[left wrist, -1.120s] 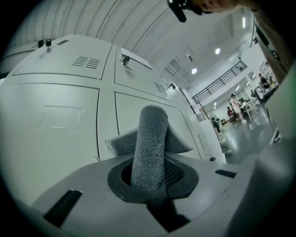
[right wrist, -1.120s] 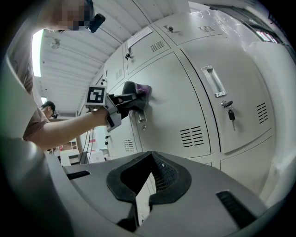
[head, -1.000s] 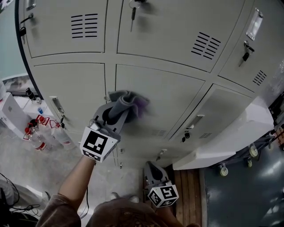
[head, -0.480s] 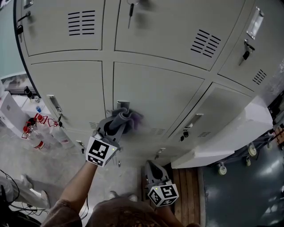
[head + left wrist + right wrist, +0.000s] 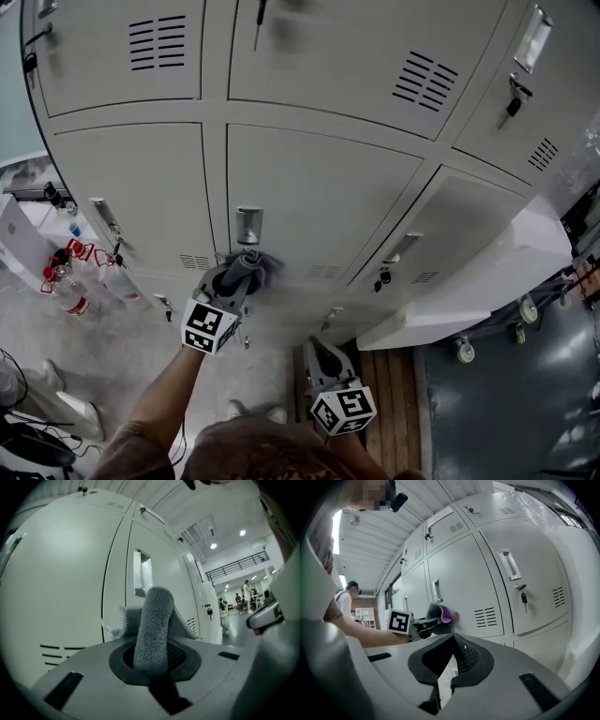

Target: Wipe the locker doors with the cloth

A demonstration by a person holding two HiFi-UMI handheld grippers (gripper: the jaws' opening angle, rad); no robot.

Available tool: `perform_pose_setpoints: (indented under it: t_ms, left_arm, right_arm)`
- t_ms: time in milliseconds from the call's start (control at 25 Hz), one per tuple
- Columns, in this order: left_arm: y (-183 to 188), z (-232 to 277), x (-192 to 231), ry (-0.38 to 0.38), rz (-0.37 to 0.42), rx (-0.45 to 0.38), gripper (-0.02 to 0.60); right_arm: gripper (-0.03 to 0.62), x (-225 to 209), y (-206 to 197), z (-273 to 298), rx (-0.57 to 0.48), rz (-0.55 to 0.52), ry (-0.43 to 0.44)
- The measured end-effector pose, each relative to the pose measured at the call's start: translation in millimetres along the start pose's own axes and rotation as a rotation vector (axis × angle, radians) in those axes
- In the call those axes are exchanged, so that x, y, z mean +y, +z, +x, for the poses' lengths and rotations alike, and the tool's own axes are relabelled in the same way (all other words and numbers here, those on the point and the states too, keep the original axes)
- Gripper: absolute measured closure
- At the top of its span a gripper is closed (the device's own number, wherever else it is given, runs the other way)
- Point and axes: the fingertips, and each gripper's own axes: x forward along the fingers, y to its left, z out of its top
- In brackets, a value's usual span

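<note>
Where the middle locker door (image 5: pixel 319 187) nears its lower edge, the cloth (image 5: pixel 253 268) is held against the metal, just below the recessed handle (image 5: pixel 248 225). The cloth is grey on one side and purple on the other. It is pinched in the jaws of the left gripper (image 5: pixel 232 278). In the left gripper view a rolled fold of it is seen standing up between them, with the rest spread towards the door. A small set of vent slots (image 5: pixel 325 272) is found just to the right of the cloth. On the neighbouring door to the right, a key (image 5: pixel 384 278) is seen hanging from the lock.

The right gripper (image 5: pixel 322 359) is held low, near the person's body and well apart from the cloth. Its jaws are pressed together with nothing between them, and they are pointed towards the lockers.

Some bottles (image 5: pixel 70 291) are seen on the floor at the left. A white cabinet (image 5: pixel 469 309) on casters is stood against the lockers at the right. People are seen far off down the hall in the left gripper view.
</note>
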Motion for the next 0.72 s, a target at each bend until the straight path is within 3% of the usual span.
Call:
perform_pose_setpoints:
  t_ms: [440, 720]
  left_arm:
    - [-73, -6, -1, 0.0, -0.105, 0.164, 0.538]
    - [-35, -18, -19, -0.04, -0.132, 0.089, 0.538]
  right_arm:
    - [0.595, 1, -4, -9, 0.004, 0.004, -0.008]
    - [0.595, 0, -6, -13, -0.002, 0.009, -0.017]
